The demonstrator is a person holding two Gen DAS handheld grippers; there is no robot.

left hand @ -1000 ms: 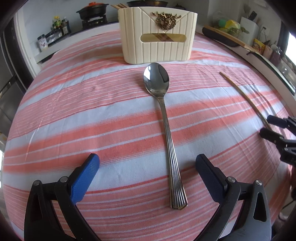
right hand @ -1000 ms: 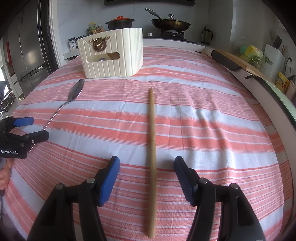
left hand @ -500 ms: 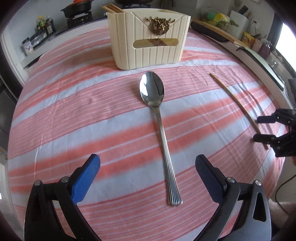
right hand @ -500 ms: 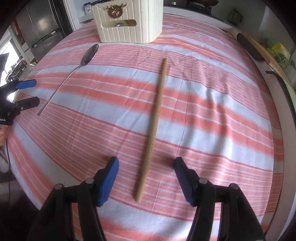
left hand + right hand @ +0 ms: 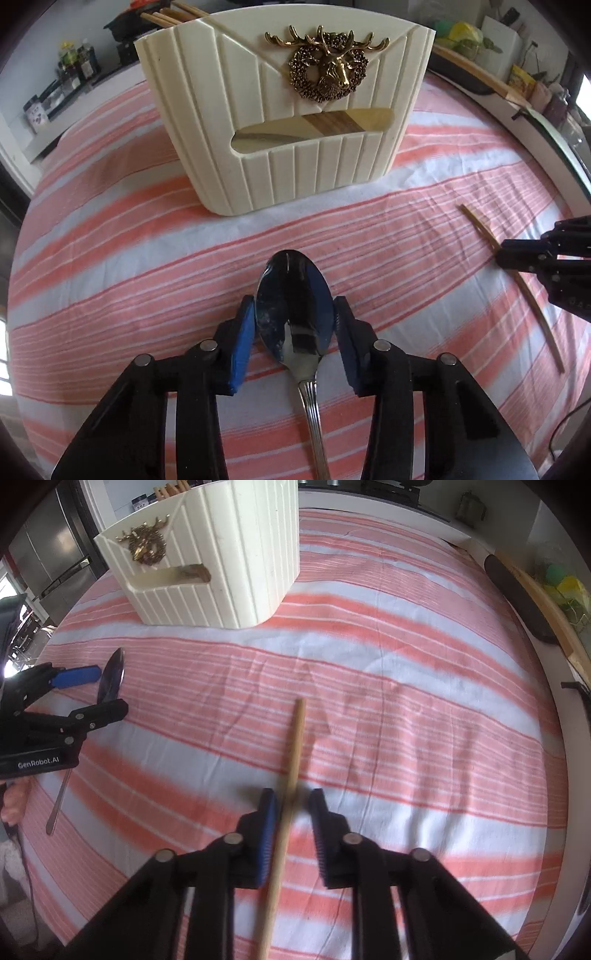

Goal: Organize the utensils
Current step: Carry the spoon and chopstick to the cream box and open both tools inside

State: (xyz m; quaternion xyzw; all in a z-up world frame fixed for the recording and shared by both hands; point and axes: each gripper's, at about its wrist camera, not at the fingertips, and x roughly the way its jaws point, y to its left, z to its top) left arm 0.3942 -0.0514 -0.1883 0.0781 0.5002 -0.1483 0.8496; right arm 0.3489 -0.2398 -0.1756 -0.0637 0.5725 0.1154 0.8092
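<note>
While the left tool [image 5: 295, 321] is closing around the spoon [image 5: 295, 314] bowl and the right tool [image 5: 291, 812] is pinching the chopstick [image 5: 291, 768], I am keeping both grips centred before lifting toward the holder [image 5: 288, 110].

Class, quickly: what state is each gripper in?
Left gripper: closing around the spoon bowl.
Right gripper: shut on the chopstick.
</note>
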